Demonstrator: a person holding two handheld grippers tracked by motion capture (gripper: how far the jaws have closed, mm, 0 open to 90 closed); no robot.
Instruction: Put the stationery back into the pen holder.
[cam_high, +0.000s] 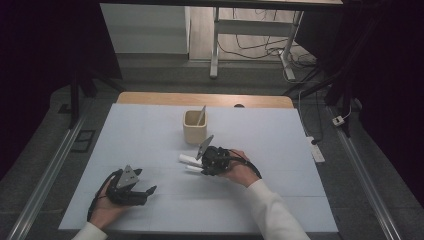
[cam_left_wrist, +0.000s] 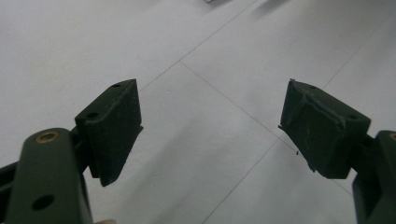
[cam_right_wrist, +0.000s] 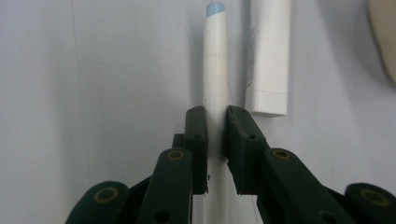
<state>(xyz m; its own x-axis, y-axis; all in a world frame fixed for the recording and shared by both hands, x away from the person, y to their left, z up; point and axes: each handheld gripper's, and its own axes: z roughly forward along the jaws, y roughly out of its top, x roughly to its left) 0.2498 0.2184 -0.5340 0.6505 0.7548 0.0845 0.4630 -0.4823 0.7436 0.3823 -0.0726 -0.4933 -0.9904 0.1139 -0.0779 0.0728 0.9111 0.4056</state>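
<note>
The right hand-held gripper (cam_right_wrist: 215, 135) is clamped on a slim white pen (cam_right_wrist: 215, 70) lying flat on the surface (cam_high: 150, 140). The pen's long axis runs straight ahead along the jaws, blue-tipped end pointing away. A white tube (cam_right_wrist: 267, 56) lies parallel just beside it. The left hand-held gripper (cam_left_wrist: 210, 126) stands wide open, holding nothing.

It looked like a lab or recording studio rather than a home. A white mat (cam_high: 150, 145) marked in faint grid lines covered a wooden table (cam_high: 205, 99), dark curtains (cam_high: 45, 60) closed in both sides, and metal rails (cam_high: 42, 180) ran along the grey floor. Behind stood a bare metal desk frame (cam_high: 250, 30) with loose cables (cam_high: 255, 50), and a power strip (cam_high: 316, 149) lay on the floor.
</note>
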